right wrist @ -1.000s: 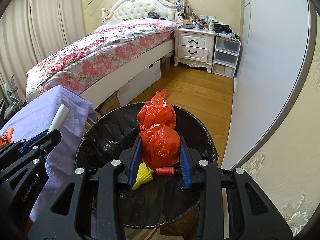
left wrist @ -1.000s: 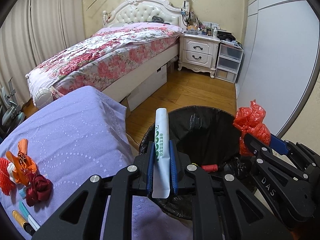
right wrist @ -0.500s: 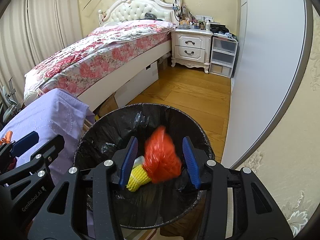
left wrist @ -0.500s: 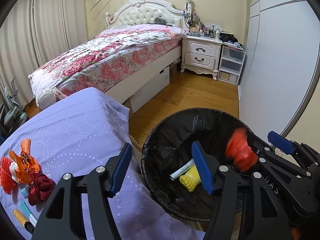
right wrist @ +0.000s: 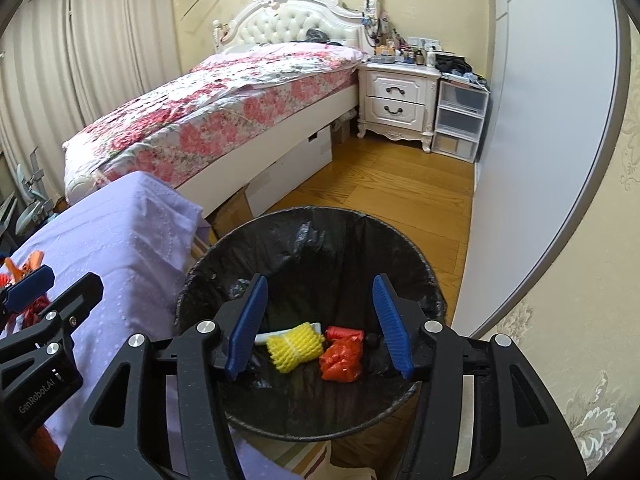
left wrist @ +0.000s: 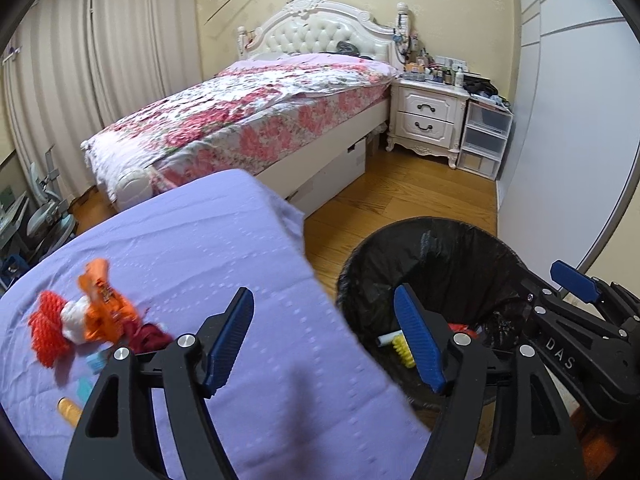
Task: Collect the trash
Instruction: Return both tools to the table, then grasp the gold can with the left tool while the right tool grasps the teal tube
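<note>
Bed [left wrist: 256,120] and wood floor [right wrist: 380,192] filled the back of the room, no part in the task; the table under a purple cloth [left wrist: 192,264] carried the trash not yet collected, clustered toward its left edge: orange wrapper [left wrist: 102,304], red net [left wrist: 46,328], dark red scrap [left wrist: 148,338], plus small blurred bits nearer the front-left corner, type unclear; likely left there because each hand takes 1 piece per trip.

Bin with black liner [right wrist: 320,240] stood on the floor just beside the table's right edge, so drops need only a short swing off the cloth; at its bottom lay yellow foam net [right wrist: 296,346], red plastic bag [right wrist: 342,360], white tube [right wrist: 264,338] and a red spool [right wrist: 344,334], all touching or nearly so.

Right gripper [right wrist: 320,328] hung over the bin mouth, jaws apart and just been opening, nothing between them, the bag lying well below; left gripper [left wrist: 326,344] straddled the table's right edge and the bin rim, jaws wide apart and just been opening, empty, aimed back toward the cloth, probably to fetch the next piece.
</note>
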Tool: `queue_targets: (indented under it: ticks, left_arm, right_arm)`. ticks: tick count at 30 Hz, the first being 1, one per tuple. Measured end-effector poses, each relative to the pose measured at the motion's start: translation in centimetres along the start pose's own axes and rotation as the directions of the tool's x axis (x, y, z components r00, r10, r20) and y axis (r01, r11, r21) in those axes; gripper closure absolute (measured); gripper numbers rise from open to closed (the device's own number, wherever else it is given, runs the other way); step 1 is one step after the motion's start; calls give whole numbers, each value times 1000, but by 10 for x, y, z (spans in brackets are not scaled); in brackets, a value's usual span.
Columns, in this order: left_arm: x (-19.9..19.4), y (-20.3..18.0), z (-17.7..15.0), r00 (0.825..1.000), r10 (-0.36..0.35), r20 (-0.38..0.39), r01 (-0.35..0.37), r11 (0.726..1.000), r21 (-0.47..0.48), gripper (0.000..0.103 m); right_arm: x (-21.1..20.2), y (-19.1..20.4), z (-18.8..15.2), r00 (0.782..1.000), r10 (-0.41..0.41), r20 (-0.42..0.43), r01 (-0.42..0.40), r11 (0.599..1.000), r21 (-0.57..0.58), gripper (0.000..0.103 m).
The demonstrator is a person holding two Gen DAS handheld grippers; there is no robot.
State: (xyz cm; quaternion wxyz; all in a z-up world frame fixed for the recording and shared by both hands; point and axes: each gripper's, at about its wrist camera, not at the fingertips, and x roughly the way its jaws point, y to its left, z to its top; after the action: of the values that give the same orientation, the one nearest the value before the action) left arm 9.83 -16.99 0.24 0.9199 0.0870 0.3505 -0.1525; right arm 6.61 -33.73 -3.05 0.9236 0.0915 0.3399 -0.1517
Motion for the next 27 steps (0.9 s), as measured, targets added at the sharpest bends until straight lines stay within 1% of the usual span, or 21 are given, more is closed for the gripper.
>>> queue_targets:
  ticks: [6, 11, 17, 21, 24, 27]
  left_arm:
    - [-20, 38, -20, 998, 63, -22, -65, 996, -63, 32]
    - [-38, 71, -37, 991, 128, -32, -131, 985, -113, 32]
    - [-50, 110, -54, 975, 212, -63, -220, 959, -179, 32]
    - [-47, 136, -64, 958, 268, -99, -284, 933, -221, 32]
    - [-44, 151, -72, 949, 284, -135, -309, 920, -239, 32]
    - [-45, 159, -80, 945, 286, -159, -318, 916, -243, 32]
  right_arm:
    - [-11, 29, -10, 998, 67, -18, -68, 997, -46, 49]
    - [-20, 60, -18, 992, 124, -35, -127, 987, -96, 49]
    - [-29, 97, -29, 981, 185, -53, -191, 968, -161, 49]
    - [-33, 119, -34, 974, 215, -67, -225, 954, -200, 49]
    - [-36, 131, -37, 970, 230, -74, -241, 945, -223, 49]
    - [-37, 139, -40, 967, 240, -82, -253, 938, -239, 49]
